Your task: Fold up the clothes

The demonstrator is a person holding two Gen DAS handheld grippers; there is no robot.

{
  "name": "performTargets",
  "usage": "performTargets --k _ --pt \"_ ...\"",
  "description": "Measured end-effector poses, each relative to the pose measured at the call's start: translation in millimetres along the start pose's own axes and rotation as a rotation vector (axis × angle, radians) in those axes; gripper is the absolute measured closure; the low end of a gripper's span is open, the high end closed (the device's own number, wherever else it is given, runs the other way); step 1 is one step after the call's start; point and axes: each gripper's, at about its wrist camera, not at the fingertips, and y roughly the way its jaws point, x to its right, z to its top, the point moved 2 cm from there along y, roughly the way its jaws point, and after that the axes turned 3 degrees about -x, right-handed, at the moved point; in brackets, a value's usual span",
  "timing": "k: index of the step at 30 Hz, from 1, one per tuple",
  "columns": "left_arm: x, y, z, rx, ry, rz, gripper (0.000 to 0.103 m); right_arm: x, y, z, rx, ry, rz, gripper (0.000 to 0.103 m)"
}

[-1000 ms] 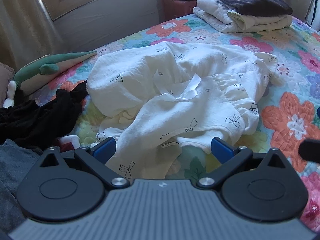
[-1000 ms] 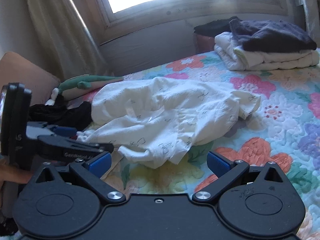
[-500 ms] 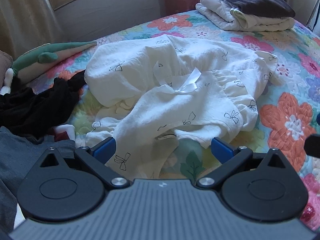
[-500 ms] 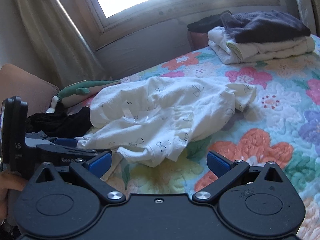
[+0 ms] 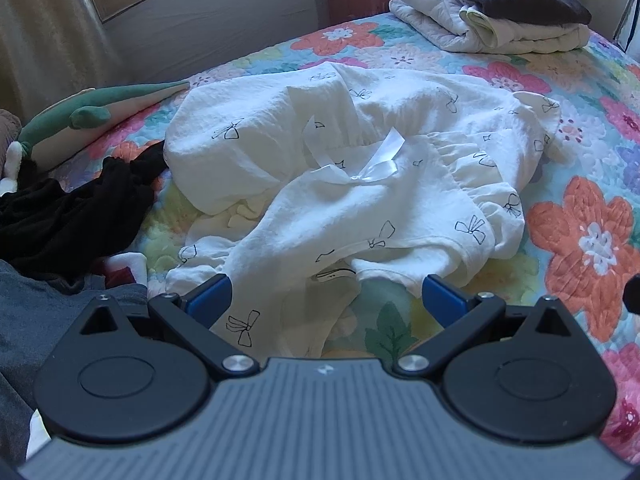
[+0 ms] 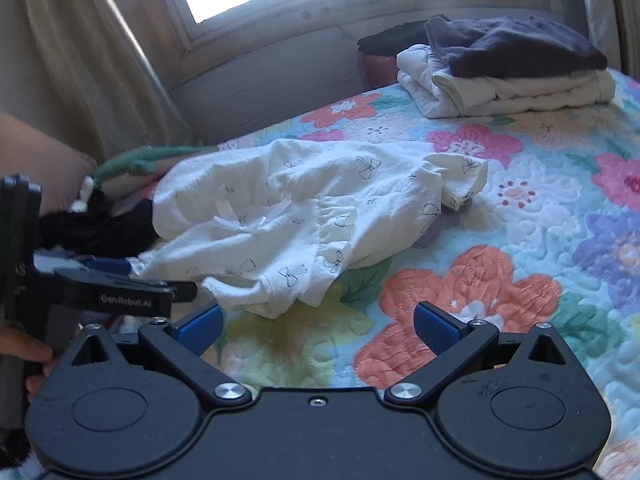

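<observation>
Crumpled white garment [image 5: 352,184] with small black bow prints lies in the middle of the bed [image 5: 592,240], on a quilt of large orange, pink and purple flowers. A white satin ribbon bow [image 5: 372,168] sits on top of its folds. The left gripper [image 5: 326,294] hovers at the garment's near hem, jaws spread wide with the cloth lying between the two blue pads — nothing is gripped. The right gripper [image 6: 316,322] hangs over bare quilt just beside the hem's lower corner, its jaws likewise wide apart and holding nothing. In the right wrist view the left gripper [image 6: 180,290] shows from the side at the garment's left edge, with the person's hand [image 6: 24,356] behind it.

Left of the garment sits a heap of black clothing [image 5: 68,216], touching it, and beyond that a green and cream plush toy [image 5: 92,112]. At the far end of the bed — near the window wall — rests a folded stack [image 5: 492,20]: pale quilted pieces under a dark sweater.
</observation>
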Motion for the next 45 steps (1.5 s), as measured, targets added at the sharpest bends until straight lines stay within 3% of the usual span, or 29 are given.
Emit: performTargets --k 21,24,28,34,38,42,45 --pt "-16 11 -4 -0.025 0.015 0.046 0.000 -16 13 -10 -0.048 -0.093 0.007 0.000" --pt "-20 18 -2 -0.032 0.028 0.024 0.000 -16 17 -12 -0.054 -0.088 0.003 0.000" --pt "-31 19 16 0.020 0.070 0.067 0.000 -14 24 -13 -0.064 -0.075 -0.009 0.000" --pt "-59 17 47 0.089 0.024 -0.010 0.000 -12 25 28 0.005 -0.065 0.013 0.003" --pt "-72 33 66 0.066 -0.027 -0.110 0.000 4 46 61 0.005 0.029 0.048 0.003" --pt "-89 56 88 0.000 -0.050 -0.105 0.000 27 69 82 0.048 0.120 0.016 0.003" --pt "-100 66 103 -0.046 -0.009 -0.075 0.000 50 89 96 0.046 0.209 0.015 0.003"
